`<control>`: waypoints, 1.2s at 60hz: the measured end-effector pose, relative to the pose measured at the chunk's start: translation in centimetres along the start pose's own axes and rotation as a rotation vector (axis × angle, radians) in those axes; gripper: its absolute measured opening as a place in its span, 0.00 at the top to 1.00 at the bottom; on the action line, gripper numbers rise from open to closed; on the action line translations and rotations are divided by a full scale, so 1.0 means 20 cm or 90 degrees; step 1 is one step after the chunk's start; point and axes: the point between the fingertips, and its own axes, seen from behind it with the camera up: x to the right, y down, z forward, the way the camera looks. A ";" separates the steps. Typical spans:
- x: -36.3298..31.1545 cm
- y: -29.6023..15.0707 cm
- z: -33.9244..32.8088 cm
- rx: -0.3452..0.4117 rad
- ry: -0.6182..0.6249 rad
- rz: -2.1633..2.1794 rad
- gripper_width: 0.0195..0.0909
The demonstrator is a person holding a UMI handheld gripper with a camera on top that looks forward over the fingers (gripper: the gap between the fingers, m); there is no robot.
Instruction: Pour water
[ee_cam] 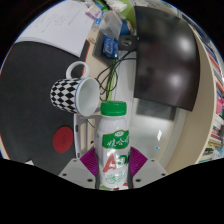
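Two purple-padded fingers of the gripper [113,172] sit close against the sides of a small white plastic bottle with a green screw cap and a green-and-red label [114,146], and from how tightly the pads flank its lower body I judge that they are clamped on it rather than merely standing about it. The bottle stands upright between the fingers, its long axis running straight up away from them, cap at the top. Beyond the bottle and off to the left of its cap lies a black-and-white checkered ceramic mug with a white handle [77,93]; its open mouth seems turned toward the bottle, though whether it is tipped on its side or only looks so through the wide lens I cannot tell. That offset is what the pour turns on: the bottle's neck would have to be carried forward and left, then its axis tilted toward the mug's mouth. The cap looks to be on, so water could not leave the bottle yet. A round dark tabletop [40,60] carries the mug, and a red round object [63,137] lies just left of the bottle's base.
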 end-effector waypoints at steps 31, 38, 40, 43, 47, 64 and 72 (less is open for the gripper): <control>0.02 -0.13 0.03 0.014 -0.025 0.036 0.75; 0.08 -0.16 -0.09 0.062 -0.071 0.265 0.75; 0.10 -0.13 -0.11 0.063 -0.078 0.336 0.73; 0.11 -0.10 -0.16 0.064 -0.089 0.432 0.73; 0.12 -0.01 -0.15 0.064 -0.093 0.544 0.73; -0.02 0.07 -0.01 0.127 -0.141 0.965 0.73; -0.13 0.01 0.07 0.163 -0.149 1.018 0.73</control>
